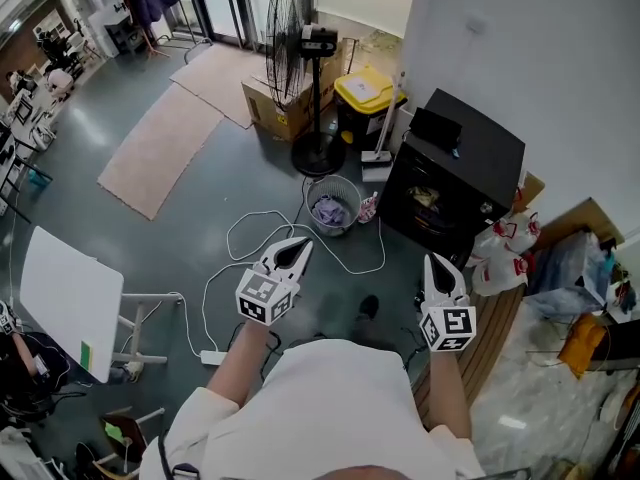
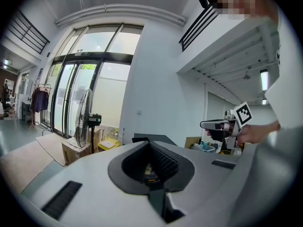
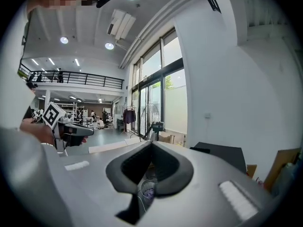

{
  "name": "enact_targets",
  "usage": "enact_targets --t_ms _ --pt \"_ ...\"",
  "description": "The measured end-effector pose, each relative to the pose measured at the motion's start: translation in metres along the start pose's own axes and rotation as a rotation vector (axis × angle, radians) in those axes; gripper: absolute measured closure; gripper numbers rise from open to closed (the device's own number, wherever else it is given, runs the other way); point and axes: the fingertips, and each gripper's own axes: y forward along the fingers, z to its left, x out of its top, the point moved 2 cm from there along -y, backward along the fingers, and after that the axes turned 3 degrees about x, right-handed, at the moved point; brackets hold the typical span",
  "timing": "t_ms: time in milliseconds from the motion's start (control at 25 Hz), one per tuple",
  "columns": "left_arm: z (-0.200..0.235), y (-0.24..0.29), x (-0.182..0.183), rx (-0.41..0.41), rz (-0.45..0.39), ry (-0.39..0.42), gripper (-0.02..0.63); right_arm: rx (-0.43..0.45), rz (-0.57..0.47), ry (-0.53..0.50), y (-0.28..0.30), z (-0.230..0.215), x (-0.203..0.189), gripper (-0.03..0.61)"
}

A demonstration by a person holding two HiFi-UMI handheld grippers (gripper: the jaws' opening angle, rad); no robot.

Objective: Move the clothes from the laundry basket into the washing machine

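In the head view a round wire laundry basket [image 1: 333, 205] stands on the grey floor with purple clothes [image 1: 329, 211] inside. To its right is the black washing machine [image 1: 455, 173], its front opening facing the basket. My left gripper [image 1: 292, 252] hovers just below the basket, jaws together and empty. My right gripper [image 1: 438, 268] hangs in front of the machine, also shut and empty. The right gripper view shows the basket [image 3: 147, 189] through the gap under its closed tips [image 3: 151, 143], and the machine's black top [image 3: 222, 152]. The left gripper's tips [image 2: 150, 143] meet too.
A standing fan [image 1: 300, 38], a cardboard box [image 1: 275, 103] and a yellow-lidded bin [image 1: 365, 93] stand behind the basket. White cable [image 1: 250, 268] loops over the floor by my feet. A white table [image 1: 70, 298] is at the left, plastic bags [image 1: 505, 248] at the right.
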Motion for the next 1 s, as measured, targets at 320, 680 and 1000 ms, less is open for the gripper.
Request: enact_targets --t_ms 320,680,1000 --pt "0.017 0.041 -0.003 0.021 -0.001 0.010 0.607 0.032 -0.004 0.019 0.047 -0.035 -0.009 0.568" --pt "0.041 0.113 0.027 0.050 -0.022 0.017 0.607 0.077 -0.007 0.002 0.119 -0.092 0.003 0.568" --pt "0.056 0.198 0.040 0.056 0.015 -0.004 0.607 0.117 0.007 0.008 0.177 -0.156 0.006 0.568"
